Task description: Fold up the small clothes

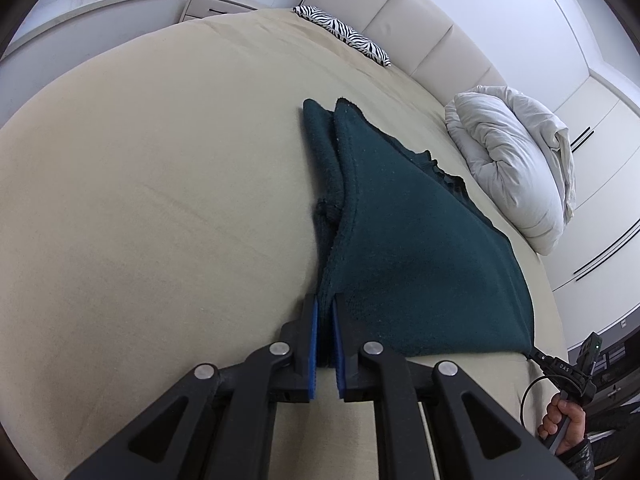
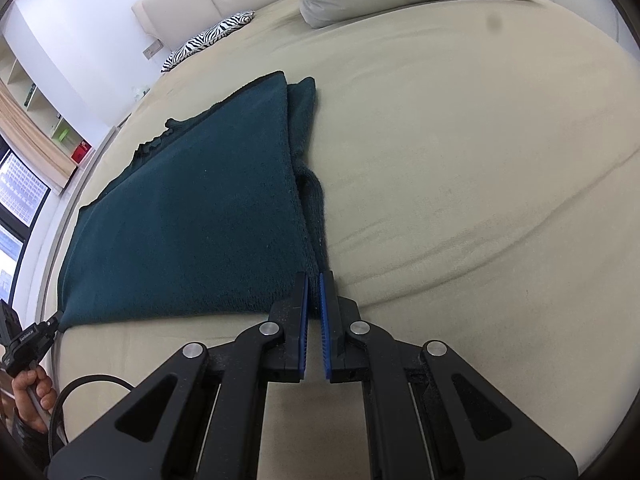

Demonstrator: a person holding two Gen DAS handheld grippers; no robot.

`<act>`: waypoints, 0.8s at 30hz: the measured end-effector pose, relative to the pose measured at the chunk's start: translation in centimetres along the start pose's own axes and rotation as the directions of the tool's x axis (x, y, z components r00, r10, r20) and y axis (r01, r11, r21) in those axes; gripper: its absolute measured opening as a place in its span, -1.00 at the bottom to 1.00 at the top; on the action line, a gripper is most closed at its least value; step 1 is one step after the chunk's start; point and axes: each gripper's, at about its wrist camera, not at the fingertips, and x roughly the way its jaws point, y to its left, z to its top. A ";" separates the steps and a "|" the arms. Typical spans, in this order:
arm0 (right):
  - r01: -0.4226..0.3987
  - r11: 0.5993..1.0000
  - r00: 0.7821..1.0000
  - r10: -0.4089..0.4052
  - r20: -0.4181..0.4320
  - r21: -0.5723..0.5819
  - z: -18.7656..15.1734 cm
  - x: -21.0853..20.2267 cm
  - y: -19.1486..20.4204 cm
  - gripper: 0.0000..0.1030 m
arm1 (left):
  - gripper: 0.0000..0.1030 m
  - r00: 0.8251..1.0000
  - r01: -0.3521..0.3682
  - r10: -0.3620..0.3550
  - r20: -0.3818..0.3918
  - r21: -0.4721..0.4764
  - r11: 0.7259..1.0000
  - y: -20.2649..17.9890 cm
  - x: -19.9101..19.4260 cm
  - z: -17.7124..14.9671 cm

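One dark green garment (image 1: 420,248) lies folded on the bed (image 1: 160,200), near its front edge, with one zebra-striped cushion (image 1: 344,34) and one white pillow (image 1: 516,164) along the headboard side. The knit cloth is doubled over, with a folded sleeve showing beside the top layer and a wavy hem toward the pillow. Two grippers hold its front corners: the left gripper (image 1: 326,312) pinches one corner between narrow blue pads, and the right gripper (image 2: 315,284) is clamped on the other.
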 end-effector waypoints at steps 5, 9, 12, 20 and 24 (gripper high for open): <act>-0.005 1.000 1.000 0.005 -0.003 0.005 0.3 0.4 -0.2 -0.92 | -0.80 1.000 0.002 -0.002 -0.006 0.002 1.000 0.0 0.1 0.1; -0.017 1.000 1.000 0.018 -0.014 0.013 0.4 1.0 -0.3 -0.91 | -0.79 1.000 0.006 -0.006 -0.003 -0.004 1.000 0.0 0.0 0.0; -0.037 0.999 0.999 0.037 -0.016 0.024 0.5 1.1 -0.6 -0.90 | -0.66 1.000 0.028 -0.028 0.000 -0.041 0.999 0.3 -0.4 0.1; -0.027 0.997 0.998 0.023 0.054 0.069 2.9 -3.0 -0.5 -0.55 | -0.42 0.988 -0.026 0.022 0.151 0.027 0.999 -3.4 -5.4 2.6; -0.139 0.990 0.987 0.136 0.084 0.030 6.1 -2.8 3.1 -0.52 | -0.34 0.985 -0.052 0.025 0.172 0.157 0.986 -8.3 -2.7 5.3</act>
